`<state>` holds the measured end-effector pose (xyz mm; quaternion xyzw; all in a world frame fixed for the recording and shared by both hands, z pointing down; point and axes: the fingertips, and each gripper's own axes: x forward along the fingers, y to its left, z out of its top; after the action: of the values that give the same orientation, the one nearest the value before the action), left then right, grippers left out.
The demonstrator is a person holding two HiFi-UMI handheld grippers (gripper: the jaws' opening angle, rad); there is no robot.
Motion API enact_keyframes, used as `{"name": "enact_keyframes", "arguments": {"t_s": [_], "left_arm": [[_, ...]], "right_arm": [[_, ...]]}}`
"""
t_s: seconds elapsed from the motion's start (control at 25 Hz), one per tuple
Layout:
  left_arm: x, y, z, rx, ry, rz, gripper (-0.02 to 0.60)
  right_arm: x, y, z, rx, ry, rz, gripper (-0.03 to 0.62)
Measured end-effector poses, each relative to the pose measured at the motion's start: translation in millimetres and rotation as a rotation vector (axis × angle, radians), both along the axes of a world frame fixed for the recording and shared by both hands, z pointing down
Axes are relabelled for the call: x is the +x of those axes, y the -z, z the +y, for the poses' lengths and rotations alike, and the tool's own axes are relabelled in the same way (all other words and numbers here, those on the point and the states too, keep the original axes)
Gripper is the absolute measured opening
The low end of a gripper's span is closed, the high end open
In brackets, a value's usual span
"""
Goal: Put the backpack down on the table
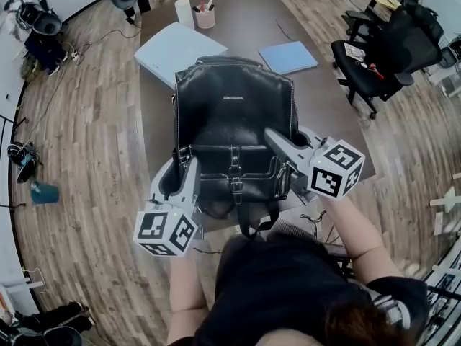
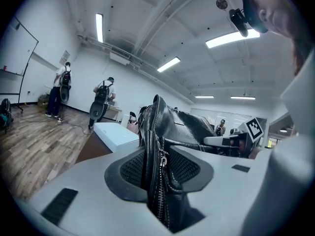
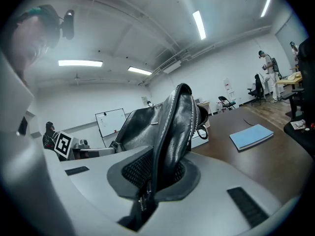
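A black leather backpack (image 1: 234, 110) is held over the near part of the brown table (image 1: 245, 27), front face up, its straps hanging past the near edge. My left gripper (image 1: 181, 171) is shut on the backpack's left side, and the zip seam (image 2: 160, 168) is pinched between its dark pads. On the right side, my right gripper (image 1: 279, 144) is shut on the folded leather edge (image 3: 170, 132). Whether the backpack rests on the table or hangs just above it cannot be told.
Beyond the backpack, a white flat box (image 1: 176, 49), a blue notebook (image 1: 288, 56), a pen cup (image 1: 205, 14) and a white cup (image 1: 184, 9) lie on the table. A black office chair (image 1: 382, 56) stands at the right. Two people (image 2: 61, 90) stand far off.
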<state>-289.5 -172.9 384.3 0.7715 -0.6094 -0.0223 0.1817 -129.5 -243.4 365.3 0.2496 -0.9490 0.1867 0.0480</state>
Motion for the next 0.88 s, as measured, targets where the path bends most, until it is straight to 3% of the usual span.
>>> {"name": "enact_keyframes", "arguments": {"t_s": [0.44, 0.88], "left_arm": [[23, 4, -63, 0.011, 0.046, -0.045, 0.158], [30, -25, -127, -0.025, 0.092, -0.054, 0.16]], "right_arm": [[21, 0, -70, 0.036, 0.013, -0.019, 0.037], [26, -31, -140, 0.04, 0.018, 0.01, 0.038]]}}
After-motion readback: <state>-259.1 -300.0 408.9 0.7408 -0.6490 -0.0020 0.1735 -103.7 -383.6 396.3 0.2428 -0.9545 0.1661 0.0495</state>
